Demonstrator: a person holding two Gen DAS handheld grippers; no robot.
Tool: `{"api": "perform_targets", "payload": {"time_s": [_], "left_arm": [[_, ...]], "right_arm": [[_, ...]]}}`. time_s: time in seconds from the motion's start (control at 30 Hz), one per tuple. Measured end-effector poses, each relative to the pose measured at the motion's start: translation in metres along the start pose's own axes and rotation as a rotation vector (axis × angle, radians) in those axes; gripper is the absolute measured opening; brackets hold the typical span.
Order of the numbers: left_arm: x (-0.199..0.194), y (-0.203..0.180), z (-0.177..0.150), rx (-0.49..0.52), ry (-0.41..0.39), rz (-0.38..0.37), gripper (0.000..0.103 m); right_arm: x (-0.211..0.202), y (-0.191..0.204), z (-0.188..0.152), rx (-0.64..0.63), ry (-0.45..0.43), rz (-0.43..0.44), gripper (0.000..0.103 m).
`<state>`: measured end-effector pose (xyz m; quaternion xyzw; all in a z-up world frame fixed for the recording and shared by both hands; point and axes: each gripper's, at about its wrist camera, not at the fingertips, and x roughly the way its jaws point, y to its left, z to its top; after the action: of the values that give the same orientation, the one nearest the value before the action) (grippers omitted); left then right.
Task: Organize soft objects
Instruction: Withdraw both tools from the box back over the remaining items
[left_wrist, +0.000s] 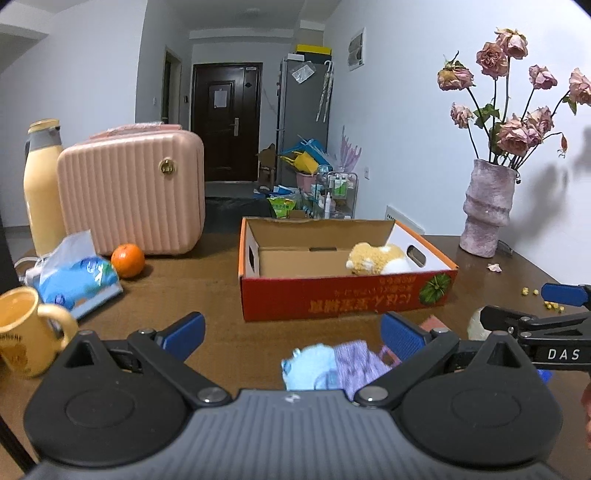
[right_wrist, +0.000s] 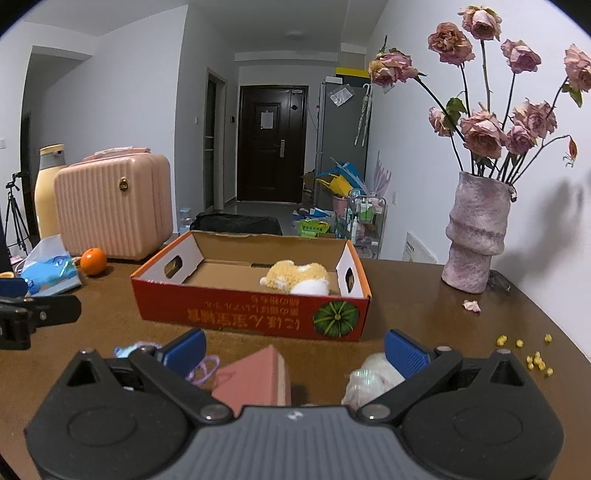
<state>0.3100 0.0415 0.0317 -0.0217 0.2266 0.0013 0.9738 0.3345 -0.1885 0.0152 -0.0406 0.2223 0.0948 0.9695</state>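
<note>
Left wrist view: the left gripper (left_wrist: 291, 334) is spread wide above a blue and purple cloth (left_wrist: 332, 365) lying near the table's (left_wrist: 207, 288) front edge, gripping nothing. Beyond it sits the open box (left_wrist: 332, 299) mid-table, a plush (left_wrist: 378, 259) in its right end. The right gripper (left_wrist: 532, 310) enters at the right.

Right wrist view: the right gripper (right_wrist: 293, 354) is also spread and empty, over a pink sponge (right_wrist: 255, 376) and a pale bundle (right_wrist: 371, 378) near the front edge. The box (right_wrist: 251, 314) with the plush (right_wrist: 299, 277) lies just behind.
</note>
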Motion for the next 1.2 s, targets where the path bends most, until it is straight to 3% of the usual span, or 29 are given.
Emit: {"api": "perform_targets", "payload": {"time_s": [0.7, 1.2], "left_arm": [[-0.052, -0.009, -0.070, -0.025, 0.042, -0.008, 0.103], [-0.050, -0.007, -0.091, -0.021, 0.085, -0.013, 0.103]], "right_arm": [[-0.047, 0.000, -0.072, -0.005, 0.098, -0.026, 0.103], [-0.030, 0.007, -0.102, -0.013, 0.196, -0.024, 0.102]]}}
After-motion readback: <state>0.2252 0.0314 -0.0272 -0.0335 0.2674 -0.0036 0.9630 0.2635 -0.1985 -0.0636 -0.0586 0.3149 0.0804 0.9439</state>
